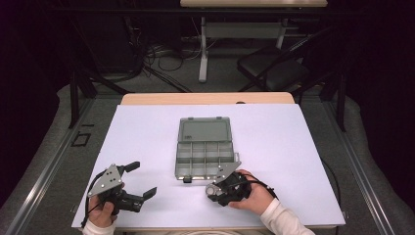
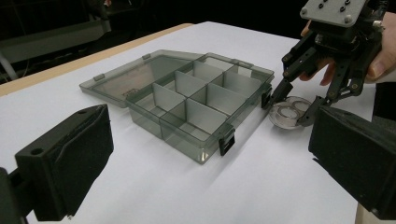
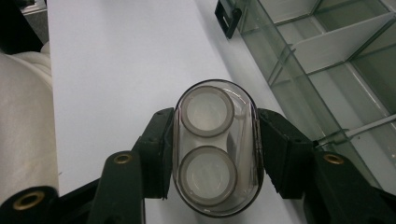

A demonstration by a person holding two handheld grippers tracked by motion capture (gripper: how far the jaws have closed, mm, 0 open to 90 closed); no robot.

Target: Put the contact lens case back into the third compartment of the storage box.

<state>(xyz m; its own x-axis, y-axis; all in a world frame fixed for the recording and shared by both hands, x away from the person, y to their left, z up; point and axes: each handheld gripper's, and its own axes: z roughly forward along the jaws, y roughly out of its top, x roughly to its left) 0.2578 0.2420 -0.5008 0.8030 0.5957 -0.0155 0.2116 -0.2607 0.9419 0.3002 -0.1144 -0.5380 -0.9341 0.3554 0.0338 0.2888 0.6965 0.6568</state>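
A clear oval case (image 3: 214, 148) with two round white-rimmed cups lies on the white table, and my right gripper (image 3: 215, 154) is shut on its two long sides. In the high view the case (image 1: 211, 190) and right gripper (image 1: 216, 189) sit just in front of the near right corner of a smoky clear organizer box (image 1: 182, 147). The box (image 2: 201, 151) stands open with its lid laid back flat, and its several compartments look bare. My left gripper (image 1: 143, 179) rests open at the table's near left with nothing between its jaws, and looks toward the box.
White paper (image 1: 147, 142) covers the table. Black latches (image 2: 226, 141) stick out from the box's near wall. A hand (image 1: 257, 198) holds the right gripper at the front edge. Beyond the table stand a folding chair (image 1: 274, 66) and a desk leg (image 1: 202, 49).
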